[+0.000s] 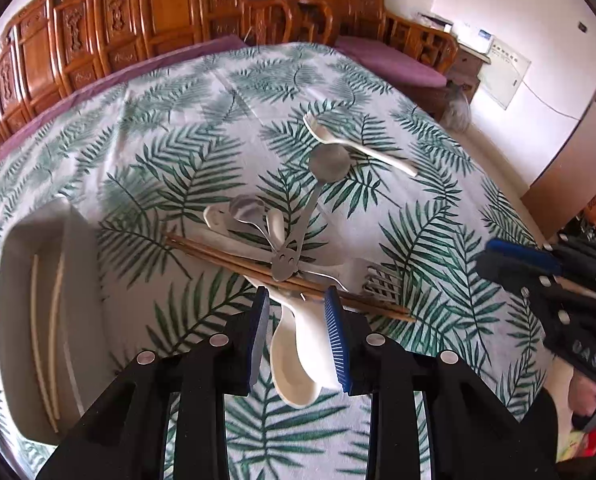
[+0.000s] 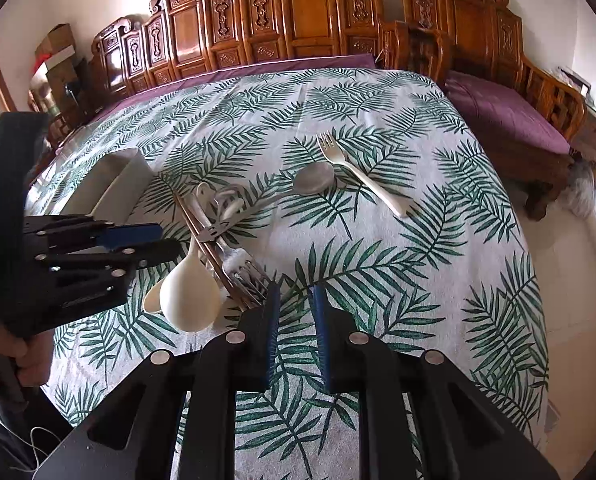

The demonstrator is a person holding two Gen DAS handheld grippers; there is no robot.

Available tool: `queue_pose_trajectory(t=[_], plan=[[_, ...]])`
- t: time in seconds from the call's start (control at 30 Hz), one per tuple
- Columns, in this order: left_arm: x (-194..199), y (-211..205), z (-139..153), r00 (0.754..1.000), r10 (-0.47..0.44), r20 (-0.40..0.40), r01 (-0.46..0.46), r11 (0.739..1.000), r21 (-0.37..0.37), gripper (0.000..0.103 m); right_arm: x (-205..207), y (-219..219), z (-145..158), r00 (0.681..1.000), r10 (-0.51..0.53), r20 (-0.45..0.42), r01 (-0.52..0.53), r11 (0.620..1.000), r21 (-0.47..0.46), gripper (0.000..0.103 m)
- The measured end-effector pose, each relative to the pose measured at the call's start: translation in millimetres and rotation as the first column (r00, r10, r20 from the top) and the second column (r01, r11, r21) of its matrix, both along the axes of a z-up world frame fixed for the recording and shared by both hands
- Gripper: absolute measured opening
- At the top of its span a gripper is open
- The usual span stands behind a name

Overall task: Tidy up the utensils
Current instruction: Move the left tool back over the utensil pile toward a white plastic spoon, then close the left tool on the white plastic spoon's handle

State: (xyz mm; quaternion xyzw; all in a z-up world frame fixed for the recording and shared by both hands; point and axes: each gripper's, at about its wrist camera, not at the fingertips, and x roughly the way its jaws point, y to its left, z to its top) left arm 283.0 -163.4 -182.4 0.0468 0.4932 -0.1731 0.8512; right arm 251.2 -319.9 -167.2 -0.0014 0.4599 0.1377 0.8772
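Note:
A pile of utensils lies mid-table: brown chopsticks (image 1: 282, 274), a metal spoon (image 1: 328, 164), white ceramic spoons (image 1: 298, 354), a metal fork (image 1: 380, 280). A white plastic fork (image 1: 358, 146) lies apart, further back. My left gripper (image 1: 298, 300) is open, its pads on either side of a white ceramic spoon's handle; whether they touch it I cannot tell. In the right wrist view that spoon (image 2: 190, 300) hangs below the left gripper (image 2: 146, 240). My right gripper (image 2: 296, 292) is open and empty over the cloth, beside the metal fork (image 2: 246, 272).
A grey utensil tray (image 1: 22, 264) with two white chopsticks (image 1: 44, 340) stands at the left; it also shows in the right wrist view (image 2: 114, 188). The leaf-print tablecloth (image 2: 418, 280) covers the table. Carved wooden benches (image 2: 298, 20) stand behind. The table edge drops off at the right.

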Motion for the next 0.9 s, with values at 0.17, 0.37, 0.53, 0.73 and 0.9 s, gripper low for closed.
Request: queue_pose_trajectory(t=[0.17,0.37,0.53,0.73,0.9], plan=[[12.8,-6.9,-17.8,0.998,0.026,-0.058,-0.025,1.0,0.014,0.027,2.4,-3.1,-6.1,1.0,-0.006,-0.01,0.006,1.0,0.008,0.019],[18.7,-6.7,-32.3,0.992,0.05,-0.114,-0.048,0.999,0.026,0.031,5.3,-5.6,-10.4,1.0,-0.008,-0.023,0.008,1.0,0.007,0.019],[18.7,2.1,-37.4,0.988,0.058,-0.141,-0.056,0.998,0.018,0.026,9.6,-5.7,-8.8,1.0,-0.01,-0.019,0.011,1.0,0.012,0.019],[14.1,18.5,-37.3,0.986,0.058,-0.16,-0.059,0.998,-0.003,0.01,10.8,2.5,-10.5,1.0,-0.003,-0.02,0.003,1.0,0.014,0.019],[10.2,26.3,-34.1,0.988,0.054,-0.146,-0.054,0.999,0.001,0.008,8.6,10.2,-12.7,1.0,0.003,-0.024,-0.002,1.0,0.017,0.019]])
